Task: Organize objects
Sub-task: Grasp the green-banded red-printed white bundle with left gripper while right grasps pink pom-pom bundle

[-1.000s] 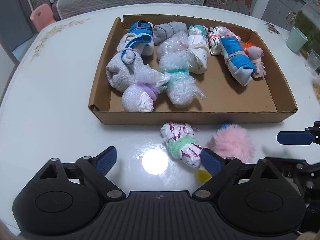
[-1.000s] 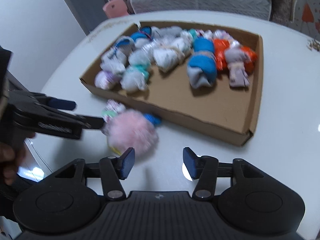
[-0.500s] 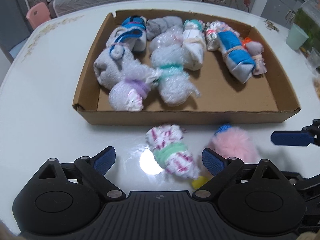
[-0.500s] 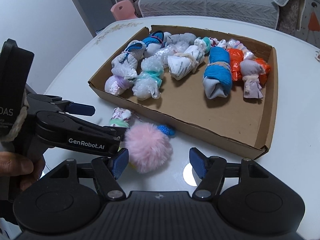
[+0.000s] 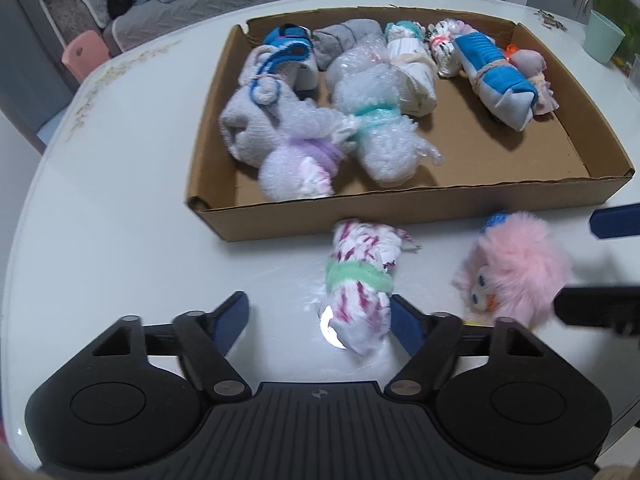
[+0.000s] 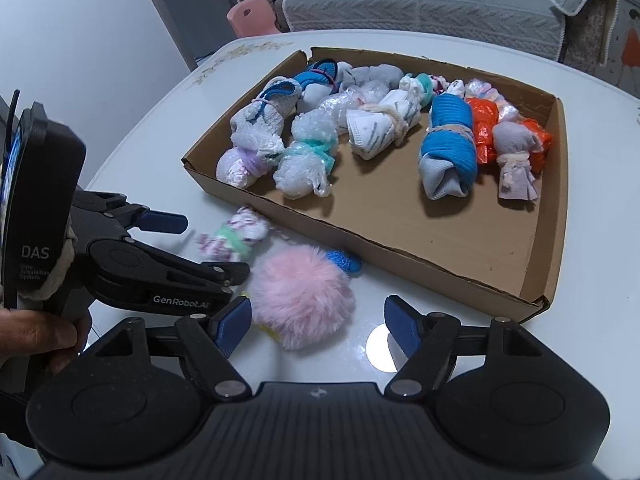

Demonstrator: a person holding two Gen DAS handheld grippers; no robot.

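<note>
Two items sit loose on the white counter (image 5: 120, 220), just outside the near wall of the cardboard tray (image 5: 400, 216): a white-and-magenta bundle with a green band (image 5: 358, 280) and a pink fluffy toy (image 6: 302, 296). Left gripper (image 5: 318, 320) fingers have just been closing, bundle between them; right pad looks to touch it, left pad is clear, though blur makes contact uncertain. Right gripper (image 6: 318, 326) fingers have just been opening, half spread, toy against the left pad, nothing gripped. Tray holds many wrapped bundles.
</note>
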